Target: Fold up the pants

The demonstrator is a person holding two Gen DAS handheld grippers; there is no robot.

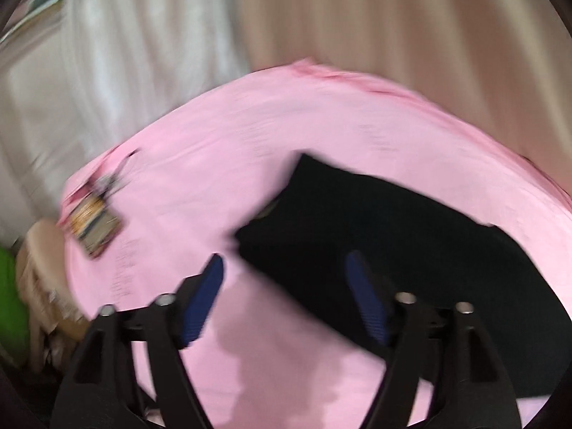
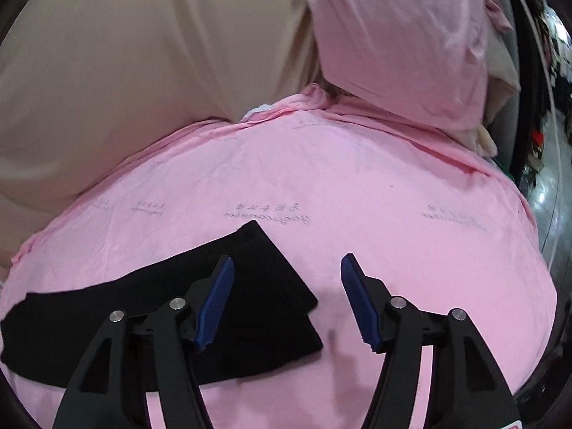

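Black pants (image 2: 150, 307) lie flat and folded lengthwise on a pink sheet (image 2: 321, 186) over a bed. In the right wrist view they stretch from the lower left to the middle. My right gripper (image 2: 286, 268) is open and empty, above the pants' right end; its left finger is over the fabric. In the blurred left wrist view the pants (image 1: 393, 221) lie at the middle right. My left gripper (image 1: 284, 268) is open and empty over their near left edge, with its right finger over the fabric.
A pink pillow (image 2: 400, 35) leans at the head of the bed by a beige wall (image 2: 125, 71). A small colourful packet (image 1: 94, 225) lies near the sheet's left edge, with a beige stool (image 1: 46, 261) beside the bed.
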